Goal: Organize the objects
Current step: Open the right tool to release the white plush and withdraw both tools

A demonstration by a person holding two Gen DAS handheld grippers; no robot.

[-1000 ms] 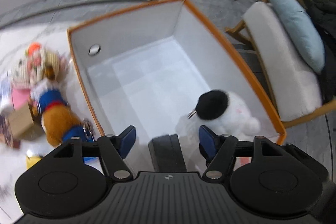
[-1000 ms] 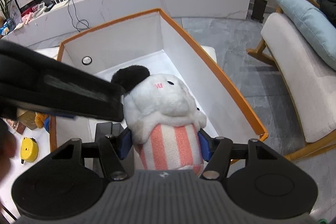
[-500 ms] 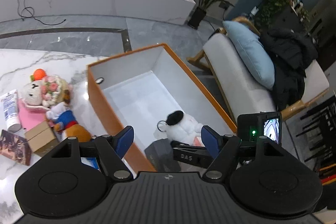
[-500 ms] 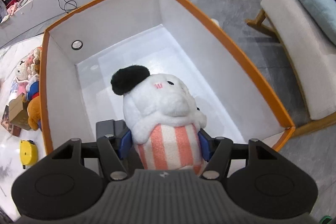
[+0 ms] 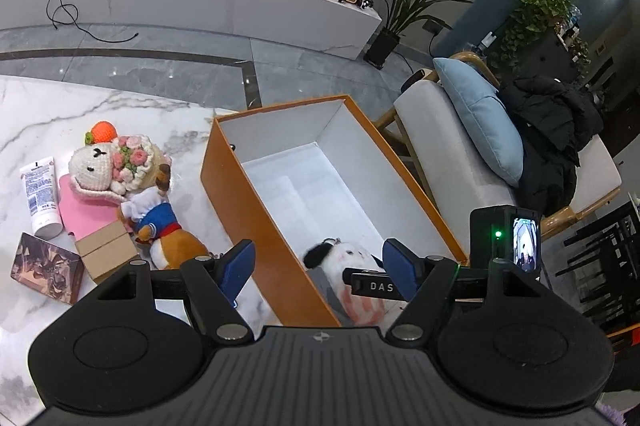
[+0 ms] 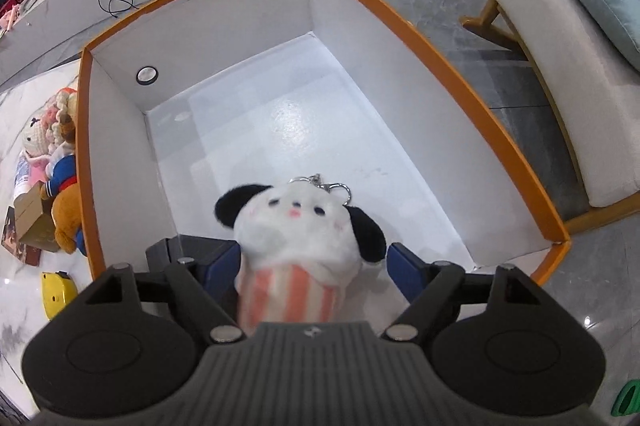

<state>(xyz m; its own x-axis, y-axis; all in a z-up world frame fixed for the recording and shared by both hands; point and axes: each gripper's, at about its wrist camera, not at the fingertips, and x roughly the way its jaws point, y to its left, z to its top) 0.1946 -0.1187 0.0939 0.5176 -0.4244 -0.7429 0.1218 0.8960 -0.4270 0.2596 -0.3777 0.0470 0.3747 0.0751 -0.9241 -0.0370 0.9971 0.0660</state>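
Observation:
A white plush dog with black ears, a pink-striped body and a key ring lies face up at the near end of the orange box, partly over a dark grey object. My right gripper straddles the plush. Its jaws are opening, and the blue pads stand just clear of the plush on both sides. In the left wrist view the plush shows inside the box, with a black finger of the right gripper across it. My left gripper hangs open above the box's near corner, holding nothing.
On the marble table left of the box lie a crochet doll, an orange plush in blue, a white tube, a small cardboard box, a dark booklet and a yellow tape measure. An armchair stands right of the box.
The right jaws have spread off the plush, which has sunk and tipped face up in the box. The left gripper has pulled back and up, away from the box.

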